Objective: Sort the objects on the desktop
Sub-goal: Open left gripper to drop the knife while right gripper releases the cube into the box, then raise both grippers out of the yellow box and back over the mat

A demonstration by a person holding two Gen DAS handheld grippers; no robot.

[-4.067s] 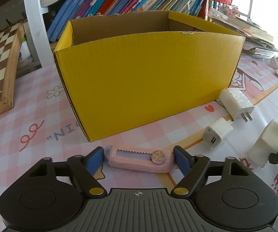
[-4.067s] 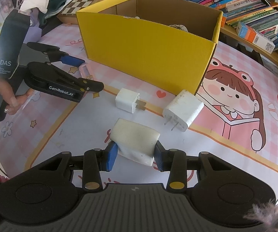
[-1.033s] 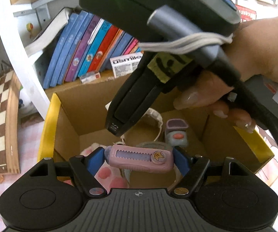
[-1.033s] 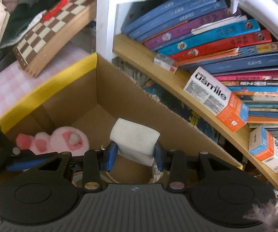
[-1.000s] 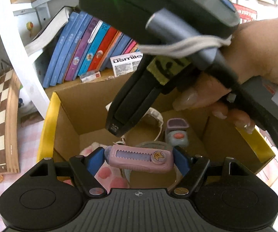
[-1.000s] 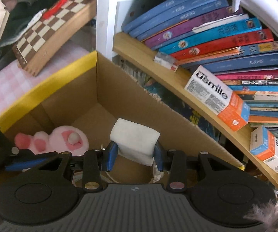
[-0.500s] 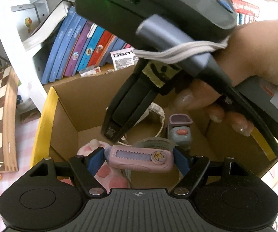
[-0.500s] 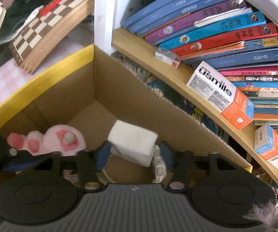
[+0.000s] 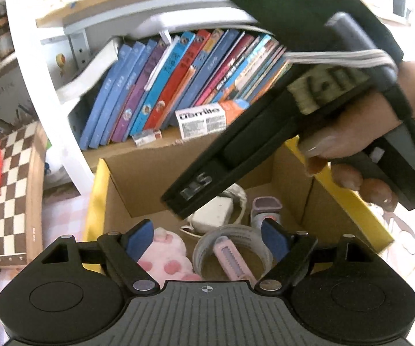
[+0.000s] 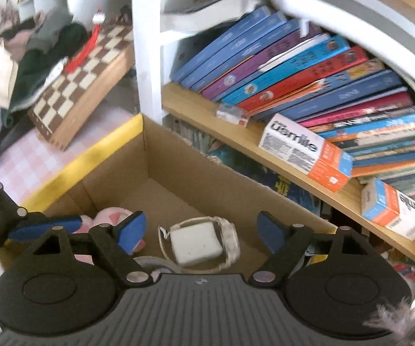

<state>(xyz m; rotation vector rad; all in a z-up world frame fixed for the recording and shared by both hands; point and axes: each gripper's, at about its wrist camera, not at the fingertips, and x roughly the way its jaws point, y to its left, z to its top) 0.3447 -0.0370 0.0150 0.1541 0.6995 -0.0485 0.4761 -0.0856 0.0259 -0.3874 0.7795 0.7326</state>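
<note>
The pink utility knife point(image 9: 233, 261) lies inside a clear tape ring point(image 9: 232, 248) on the yellow box's point(image 9: 96, 199) floor, below the opening, empty left gripper point(image 9: 207, 235). The white charger point(image 10: 194, 243) rests mid-floor beneath the right gripper point(image 10: 198, 232), whose jaws are spreading with nothing between them; a pink plush point(image 9: 164, 252) lies toward the left wall

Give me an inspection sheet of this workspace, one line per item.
Surface: pink checked tablecloth.
Job's things: pink utility knife inside a tape ring, and white charger, both lying in the yellow cardboard box.
Clutter: pink plush, chessboard.
Grippers: left gripper and right gripper opening, nothing between the jaws.
Cables: white cord by the charger.
Surroundings: bookshelf.
</note>
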